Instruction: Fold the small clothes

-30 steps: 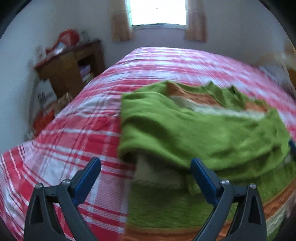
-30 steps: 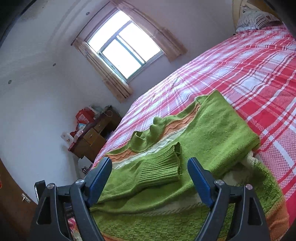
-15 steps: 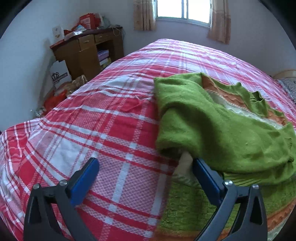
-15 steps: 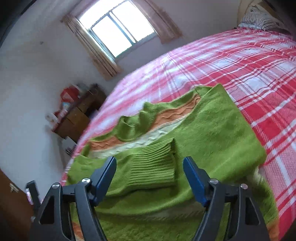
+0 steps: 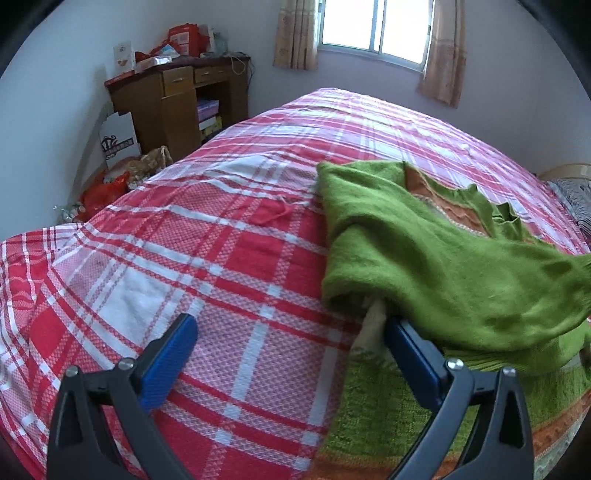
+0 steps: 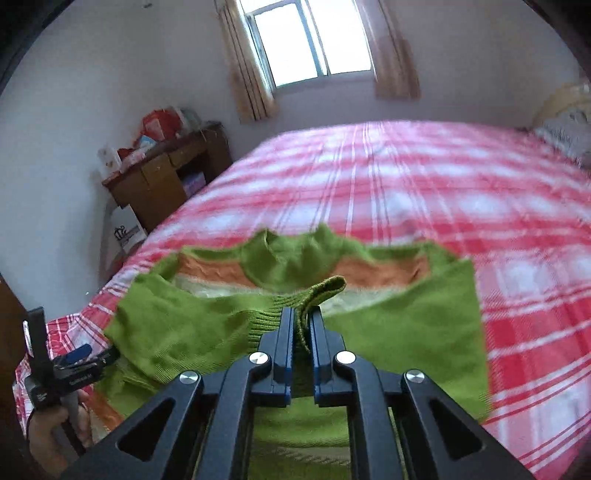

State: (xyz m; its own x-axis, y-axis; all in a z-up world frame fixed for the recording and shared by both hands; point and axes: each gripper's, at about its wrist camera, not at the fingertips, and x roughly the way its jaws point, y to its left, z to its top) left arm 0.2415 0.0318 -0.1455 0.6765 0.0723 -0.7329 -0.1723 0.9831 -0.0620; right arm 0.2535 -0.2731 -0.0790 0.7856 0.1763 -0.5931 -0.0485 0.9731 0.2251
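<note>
A green knit sweater point(image 5: 424, 258) with orange and cream stripes lies on the red plaid bed point(image 5: 221, 258), both sleeves folded across its body. It also shows in the right wrist view point(image 6: 388, 332). My right gripper point(image 6: 300, 321) is shut on the ribbed cuff point(image 6: 314, 291) of the left sleeve and holds it a little above the sweater's chest. My left gripper point(image 5: 288, 347) is open and empty at the sweater's left edge; its right finger point(image 5: 410, 354) lies under the folded sleeve. The left gripper also shows at the far left of the right wrist view point(image 6: 74, 363).
A brown wooden desk point(image 5: 177, 99) with clutter on top stands against the far wall, with a white box point(image 5: 118, 140) and bags point(image 5: 107, 188) on the floor beside it. A window point(image 5: 373, 26) with curtains is behind. A pillow point(image 6: 565, 129) lies at the far right.
My right gripper has shut on the sleeve cuff and lifted it. My left gripper has shifted left, with more bare bedspread now between its fingers.
</note>
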